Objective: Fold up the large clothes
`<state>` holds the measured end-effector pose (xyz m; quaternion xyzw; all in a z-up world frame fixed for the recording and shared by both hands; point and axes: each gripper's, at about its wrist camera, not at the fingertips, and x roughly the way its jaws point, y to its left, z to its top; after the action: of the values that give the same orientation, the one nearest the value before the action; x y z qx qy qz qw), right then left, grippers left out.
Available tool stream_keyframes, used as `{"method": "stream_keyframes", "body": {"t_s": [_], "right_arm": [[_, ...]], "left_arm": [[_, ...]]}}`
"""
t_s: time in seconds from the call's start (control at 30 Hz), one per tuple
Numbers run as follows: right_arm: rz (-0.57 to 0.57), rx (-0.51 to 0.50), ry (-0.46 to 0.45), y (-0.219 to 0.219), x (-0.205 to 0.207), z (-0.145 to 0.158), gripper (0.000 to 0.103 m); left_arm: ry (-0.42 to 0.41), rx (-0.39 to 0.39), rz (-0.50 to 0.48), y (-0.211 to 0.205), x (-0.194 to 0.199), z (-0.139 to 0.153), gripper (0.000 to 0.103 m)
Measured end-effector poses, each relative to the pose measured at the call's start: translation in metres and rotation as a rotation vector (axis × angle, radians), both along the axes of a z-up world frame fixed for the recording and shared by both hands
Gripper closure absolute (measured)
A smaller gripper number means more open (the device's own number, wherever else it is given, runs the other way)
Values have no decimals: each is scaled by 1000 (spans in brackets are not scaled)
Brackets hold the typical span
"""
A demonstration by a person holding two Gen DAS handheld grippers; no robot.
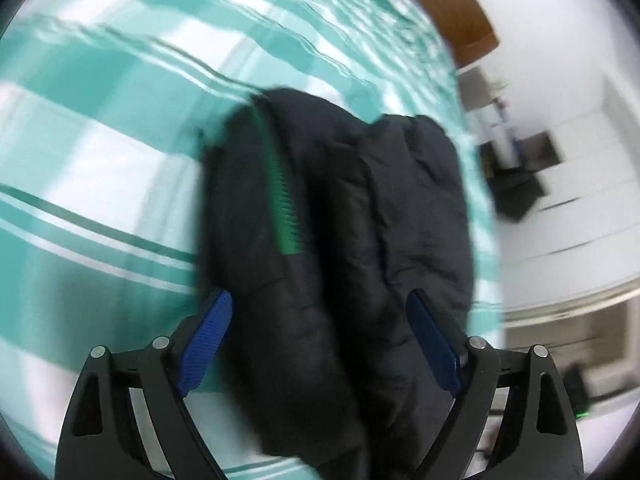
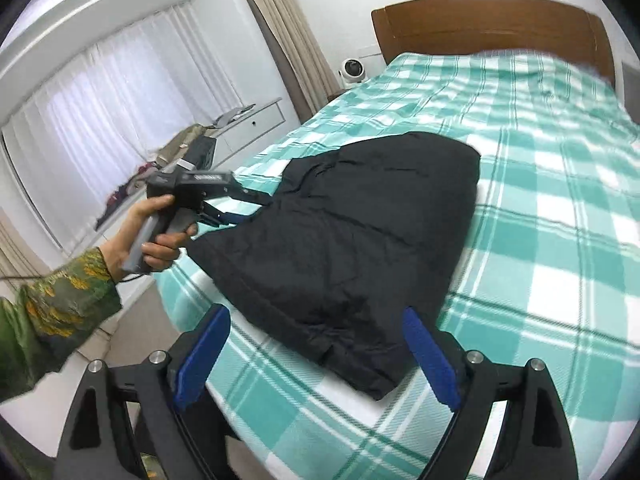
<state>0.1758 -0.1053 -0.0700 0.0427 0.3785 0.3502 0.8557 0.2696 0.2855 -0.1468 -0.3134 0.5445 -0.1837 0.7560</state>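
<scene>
Between the wide-spread blue pads of the right gripper (image 2: 316, 356), nothing is held: its jaws stand apart above the near corner of a dark padded garment (image 2: 352, 240), which lies folded into a compact bundle on the green-and-white checked bedspread (image 2: 560, 208), near the bed's foot and left edge. At the bundle's far-left side, the left gripper (image 2: 240, 216), carried in a hand (image 2: 156, 232) with a patterned green sleeve (image 2: 60, 304), also has its jaws parted, the garment lying beneath and between its pads without being pinched, as its own blurred wrist view confirms. A green zipper strip (image 1: 286, 208) shows along one fold. Judging by the tidy, layered shape and both tools released, the folding appears finished or nearly so; only smoothing or a final tuck seems left. Beyond stand a wooden headboard (image 2: 488, 24) and curtained window (image 2: 120, 120).
</scene>
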Motion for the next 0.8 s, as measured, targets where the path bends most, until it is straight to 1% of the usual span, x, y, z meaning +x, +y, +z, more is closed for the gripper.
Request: {"method": "stream_keyframes", "body": {"t_s": [0.03, 0.1, 0.13, 0.2, 0.23, 0.3, 0.33, 0.37, 0.43, 0.47, 0.53, 0.6, 0.67, 0.73, 0.8], "right_arm": [[-5, -4, 17, 0, -1, -5, 13], [-12, 9, 48, 0, -1, -12, 13], [-8, 12, 57, 1, -1, -14, 13], [-2, -3, 65, 4, 0, -16, 13], [-2, -14, 68, 3, 1, -18, 13], [-7, -27, 80, 1, 7, -22, 13], [-15, -29, 86, -1, 13, -24, 13], [-24, -23, 88, -6, 20, -25, 13], [-41, 38, 99, -19, 41, -28, 13], [-40, 74, 123, -25, 53, -33, 13], [-66, 140, 209, -38, 84, -51, 13], [-45, 225, 295, -44, 109, -70, 13], [12, 311, 371, -41, 129, -90, 13], [56, 378, 445, -28, 147, -110, 12], [78, 420, 515, -11, 166, -129, 4]], "left_arm": [[6, -4, 13, -1, 4, -3, 14], [-3, 5, -1, -6, 10, -4, 13], [-4, 32, -23, -12, 13, -5, 11], [20, 148, -77, -24, 17, -15, 1], [46, 163, -86, -24, 17, -26, 0], [83, 101, -70, -19, 18, -42, 0], [91, 64, -60, -16, 19, -49, 0], [87, 44, -60, -13, 19, -53, 0], [80, 33, -68, -11, 20, -59, 0], [75, 30, -71, -11, 20, -61, 0], [68, 27, -78, -11, 21, -65, 0], [62, 20, -82, -13, 23, -68, 0], [54, 11, -91, -13, 24, -71, 0], [46, 4, -98, -15, 26, -75, 0], [38, 2, -95, -18, 33, -77, 0]]}}
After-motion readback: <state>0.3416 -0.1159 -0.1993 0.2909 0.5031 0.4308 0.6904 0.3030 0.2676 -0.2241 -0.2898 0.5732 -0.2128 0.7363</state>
